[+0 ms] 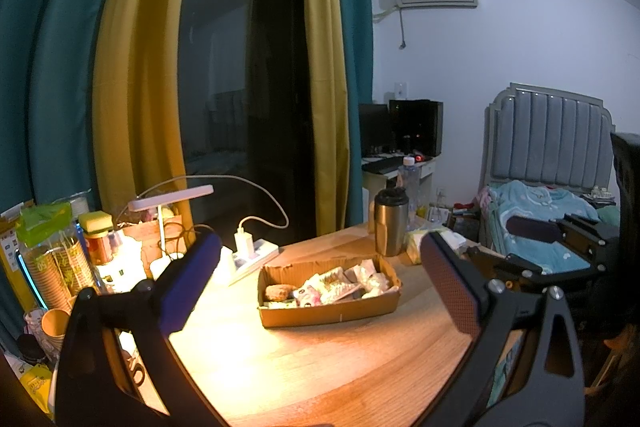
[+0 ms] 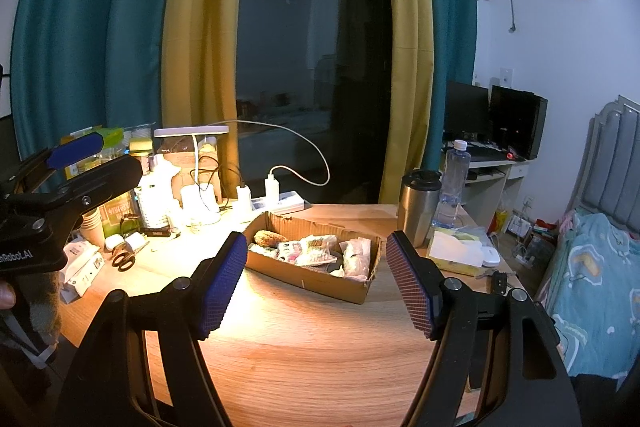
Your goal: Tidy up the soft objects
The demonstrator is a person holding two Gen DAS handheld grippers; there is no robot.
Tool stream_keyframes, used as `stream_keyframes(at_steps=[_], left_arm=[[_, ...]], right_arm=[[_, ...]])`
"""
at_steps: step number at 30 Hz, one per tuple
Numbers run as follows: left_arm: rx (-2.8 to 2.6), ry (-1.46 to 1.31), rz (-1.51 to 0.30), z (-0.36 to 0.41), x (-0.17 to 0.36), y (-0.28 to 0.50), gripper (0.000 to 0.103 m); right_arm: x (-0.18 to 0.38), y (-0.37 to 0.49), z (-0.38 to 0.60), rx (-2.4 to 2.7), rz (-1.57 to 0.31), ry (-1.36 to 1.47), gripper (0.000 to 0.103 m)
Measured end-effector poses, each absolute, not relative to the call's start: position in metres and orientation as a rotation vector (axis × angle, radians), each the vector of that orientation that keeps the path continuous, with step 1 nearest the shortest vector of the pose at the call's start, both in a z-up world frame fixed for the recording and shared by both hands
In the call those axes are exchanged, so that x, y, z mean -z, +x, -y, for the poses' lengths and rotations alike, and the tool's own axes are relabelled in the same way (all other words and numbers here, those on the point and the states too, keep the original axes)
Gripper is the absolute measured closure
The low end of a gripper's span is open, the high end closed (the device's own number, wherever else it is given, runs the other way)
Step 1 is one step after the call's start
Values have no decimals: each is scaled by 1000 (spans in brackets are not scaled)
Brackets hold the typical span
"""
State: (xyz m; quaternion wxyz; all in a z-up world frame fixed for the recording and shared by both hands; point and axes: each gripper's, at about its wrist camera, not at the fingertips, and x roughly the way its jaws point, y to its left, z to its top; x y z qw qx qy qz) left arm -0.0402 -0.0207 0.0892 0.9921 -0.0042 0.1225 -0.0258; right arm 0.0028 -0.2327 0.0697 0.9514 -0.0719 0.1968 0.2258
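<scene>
A shallow cardboard box [image 1: 328, 313] [image 2: 316, 281] sits on the wooden table [image 1: 320, 367] [image 2: 320, 347]. It holds a brown round soft item [image 1: 280, 291] [image 2: 270, 238] and several white and pink packets [image 1: 320, 289] [image 2: 294, 251]. My left gripper [image 1: 320, 247] [image 2: 120, 151] hovers open in front of the box, with nothing between its blue pads. My right gripper [image 2: 316, 239] [image 1: 560, 227] is also open and empty, level with the box's near side. Both grippers stay above the table and apart from the box.
A steel tumbler [image 1: 391, 223] [image 2: 420, 207], a water bottle [image 2: 454, 179] and a tissue pack [image 2: 456, 251] stand right of the box. A lit desk lamp [image 1: 172, 199], power strip [image 1: 256, 255], paper cups [image 1: 60, 267] and scissors [image 2: 124, 259] crowd the left. A bed [image 2: 592, 267] lies at right.
</scene>
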Motion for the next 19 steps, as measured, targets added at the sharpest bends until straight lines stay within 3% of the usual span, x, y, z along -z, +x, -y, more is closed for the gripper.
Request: stream_keyframes(at_steps=[19], left_arm=[[58,-7,-243,21,-88,-40,2]], right_arm=[[-70,4,233,-457,-402,-148,28]])
